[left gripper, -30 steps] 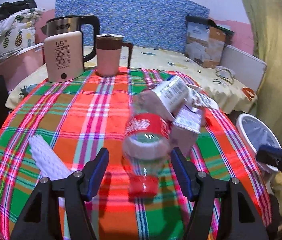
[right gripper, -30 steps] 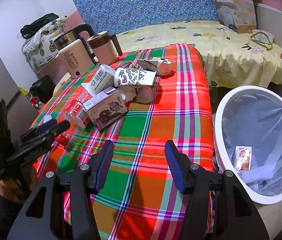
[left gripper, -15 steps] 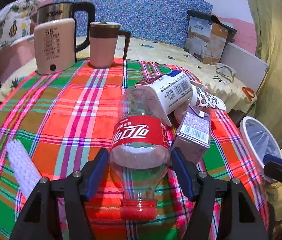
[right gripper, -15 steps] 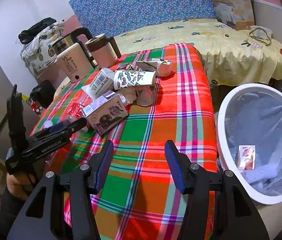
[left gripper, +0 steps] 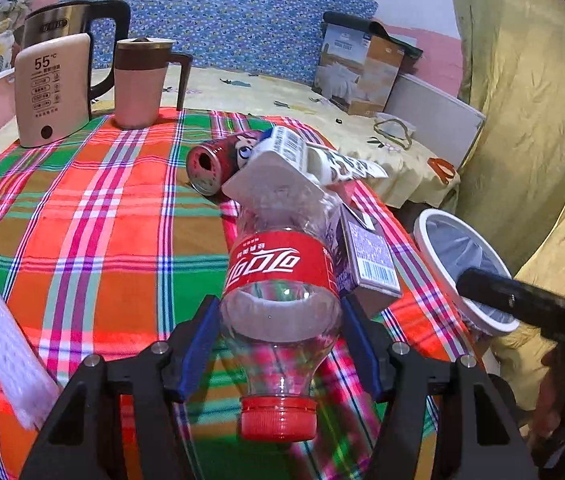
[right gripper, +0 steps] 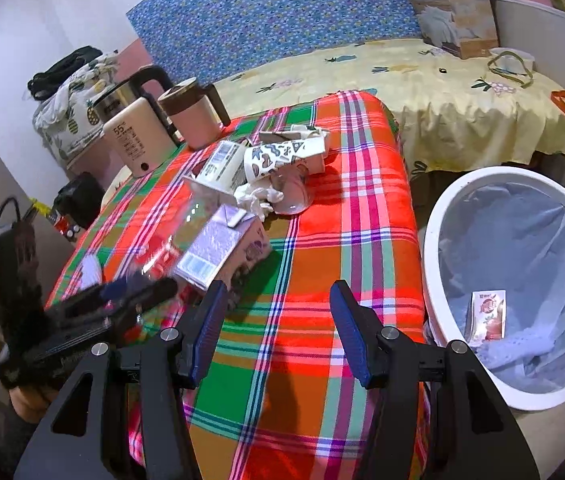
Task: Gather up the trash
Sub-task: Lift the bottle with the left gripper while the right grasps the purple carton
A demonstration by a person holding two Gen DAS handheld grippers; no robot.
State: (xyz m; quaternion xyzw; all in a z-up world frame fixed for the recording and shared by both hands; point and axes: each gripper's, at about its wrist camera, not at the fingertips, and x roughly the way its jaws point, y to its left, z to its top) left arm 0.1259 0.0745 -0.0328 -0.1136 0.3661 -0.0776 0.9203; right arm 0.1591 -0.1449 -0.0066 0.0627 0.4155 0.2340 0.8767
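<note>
Left wrist view: the left gripper [left gripper: 280, 344] is standing wide, its blue pads flanking the shoulder of the empty cola bottle [left gripper: 280, 280], which is lying cap-toward-camera on the plaid tablecloth [left gripper: 102, 220]. The pads appear to be just meeting the plastic; a firm grip is not evident. The bottle's base is resting against a white carton [left gripper: 278, 164] and beside a purple carton [left gripper: 370, 264], with a red can [left gripper: 210, 166] behind.

Right wrist view: the right gripper [right gripper: 278, 336] is hanging open and empty over the tablecloth's near edge. The bin [right gripper: 434, 240] is standing beside the table, already holding a wrapper [right gripper: 488, 314].

Risk assessment: the smooth, crushable bottle may be squirting forward out of the jaws on closing, or dragging the neighbouring cartons off the table on lift.
</note>
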